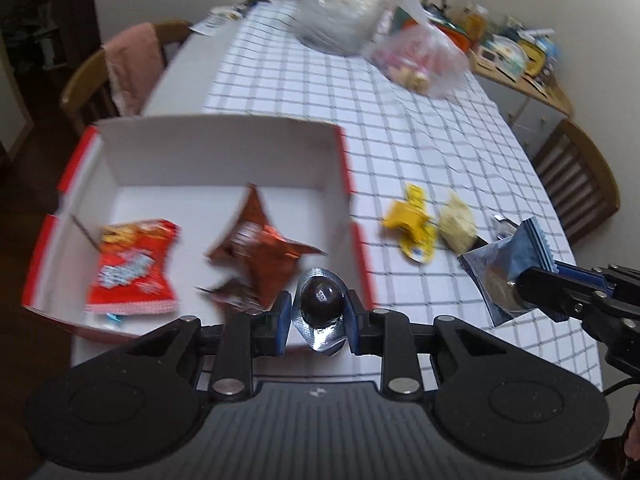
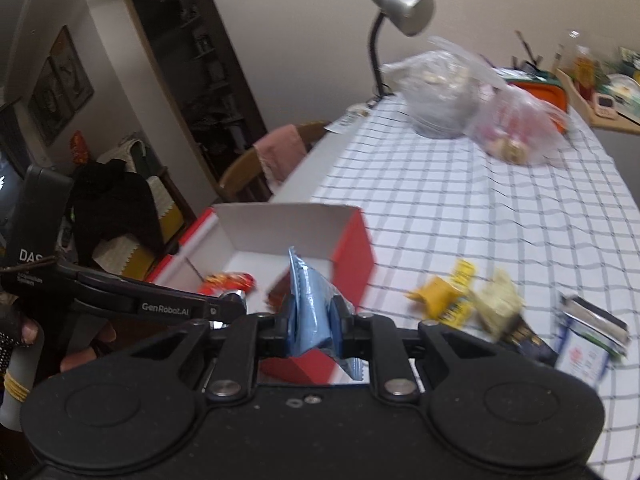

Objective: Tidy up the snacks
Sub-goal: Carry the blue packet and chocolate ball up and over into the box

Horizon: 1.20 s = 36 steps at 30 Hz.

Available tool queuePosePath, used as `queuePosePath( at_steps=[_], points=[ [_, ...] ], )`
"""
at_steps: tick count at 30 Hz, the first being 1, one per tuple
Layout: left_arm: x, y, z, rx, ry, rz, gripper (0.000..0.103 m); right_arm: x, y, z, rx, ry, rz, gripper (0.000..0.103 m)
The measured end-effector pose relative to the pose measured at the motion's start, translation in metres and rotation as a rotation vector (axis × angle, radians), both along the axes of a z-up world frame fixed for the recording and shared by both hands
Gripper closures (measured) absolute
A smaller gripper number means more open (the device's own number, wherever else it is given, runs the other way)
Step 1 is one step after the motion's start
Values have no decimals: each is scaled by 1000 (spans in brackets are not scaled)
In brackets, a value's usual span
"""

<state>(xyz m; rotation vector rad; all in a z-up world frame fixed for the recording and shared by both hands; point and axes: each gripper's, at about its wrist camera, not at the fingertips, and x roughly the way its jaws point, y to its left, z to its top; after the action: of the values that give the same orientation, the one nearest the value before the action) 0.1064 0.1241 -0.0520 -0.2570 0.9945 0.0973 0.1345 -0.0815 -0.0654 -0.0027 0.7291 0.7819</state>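
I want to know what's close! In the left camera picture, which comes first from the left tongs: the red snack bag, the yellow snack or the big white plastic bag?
From the left tongs, which hold a chocolate ball:
1. Red snack bag, in the box, to the left.
2. Yellow snack, on the checked cloth, to the right.
3. Big white plastic bag, at the far end of the table.
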Motion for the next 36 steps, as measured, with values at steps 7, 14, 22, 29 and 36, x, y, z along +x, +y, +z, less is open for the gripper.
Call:
queuePosePath(
  at_steps=[7, 14, 22, 29, 36],
  points=[
    [-5, 57, 8, 27, -22, 47, 76, 12, 53, -6, 12, 35, 6, 87],
    [2, 101, 0, 65, -2, 65, 76, 26, 96, -30, -21, 80, -13, 87],
    [23, 141, -29, 89, 59, 67, 76, 35, 131, -67, -99, 138, -16, 87],
    [32, 149, -55, 101, 96, 31, 76, 29, 147, -83, -148, 143, -11, 87],
    [37, 140, -73, 127, 130, -25, 76, 24, 159, -92, -189, 144, -22, 87]
  ],
)
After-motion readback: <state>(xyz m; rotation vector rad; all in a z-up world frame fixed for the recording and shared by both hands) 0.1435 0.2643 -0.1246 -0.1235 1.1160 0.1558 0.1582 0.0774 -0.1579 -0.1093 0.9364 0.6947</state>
